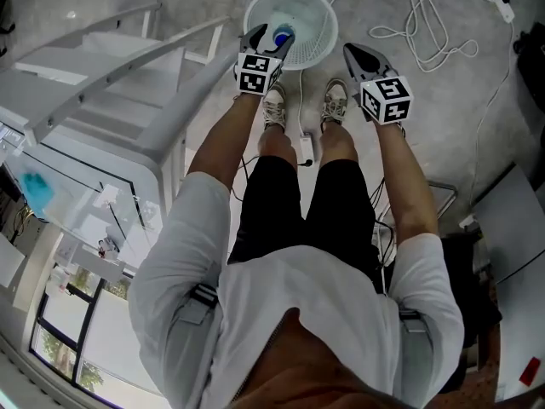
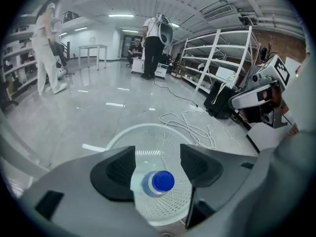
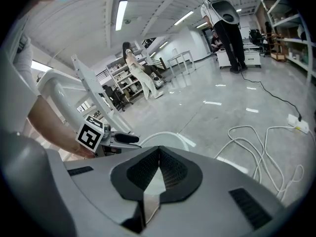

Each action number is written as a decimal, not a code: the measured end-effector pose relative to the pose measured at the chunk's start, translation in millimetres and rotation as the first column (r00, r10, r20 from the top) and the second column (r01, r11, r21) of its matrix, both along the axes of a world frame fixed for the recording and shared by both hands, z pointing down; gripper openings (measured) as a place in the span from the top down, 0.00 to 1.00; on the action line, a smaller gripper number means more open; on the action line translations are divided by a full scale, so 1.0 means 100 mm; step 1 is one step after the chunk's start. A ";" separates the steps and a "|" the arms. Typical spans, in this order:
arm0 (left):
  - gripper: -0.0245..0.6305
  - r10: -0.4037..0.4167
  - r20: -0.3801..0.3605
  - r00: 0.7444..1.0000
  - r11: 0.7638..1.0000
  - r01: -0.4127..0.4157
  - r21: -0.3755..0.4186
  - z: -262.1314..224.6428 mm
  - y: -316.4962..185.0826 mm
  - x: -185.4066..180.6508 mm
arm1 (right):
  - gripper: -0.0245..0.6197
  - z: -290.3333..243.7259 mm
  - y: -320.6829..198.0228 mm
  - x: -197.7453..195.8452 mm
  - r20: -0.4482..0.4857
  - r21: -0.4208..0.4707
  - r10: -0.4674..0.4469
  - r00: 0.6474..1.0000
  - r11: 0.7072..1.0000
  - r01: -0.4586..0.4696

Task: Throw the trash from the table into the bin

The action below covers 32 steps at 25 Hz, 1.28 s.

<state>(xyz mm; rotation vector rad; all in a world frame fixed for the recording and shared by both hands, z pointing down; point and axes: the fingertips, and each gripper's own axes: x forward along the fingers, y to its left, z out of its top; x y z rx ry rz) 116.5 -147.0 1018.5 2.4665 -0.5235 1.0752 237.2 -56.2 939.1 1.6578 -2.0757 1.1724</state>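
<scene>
Two grippers hang low over the floor. The left gripper holds its fingers wide apart. The clear bottle with a blue cap shows between them, cap toward the camera. A gap is visible beside the right-hand pad, so nothing presses on it. The bottle sits within the rim of the white mesh bin on the floor. I cannot tell whether it rests on the bottom. The right gripper has its fingers pressed together on nothing, just beside the bin near the person's shoe.
</scene>
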 end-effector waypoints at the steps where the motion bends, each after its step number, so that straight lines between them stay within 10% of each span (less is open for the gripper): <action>1: 0.54 -0.003 -0.006 1.000 1.000 0.003 0.001 -0.04 -0.01 0.00 | 0.96 -0.02 -0.01 -0.01 0.002 0.000 0.001 1.000 1.000 -0.001; 15: 0.55 -0.100 -0.198 0.975 0.992 0.113 0.058 -1.99 -0.11 0.17 | 0.96 -1.53 -0.20 -0.12 -0.023 0.077 -0.031 0.999 0.996 0.033; 32: 0.88 -0.084 -0.413 0.907 0.959 0.187 0.213 -4.86 -0.07 0.19 | 0.96 -3.86 -0.19 0.16 -0.091 0.273 0.008 0.996 0.962 0.017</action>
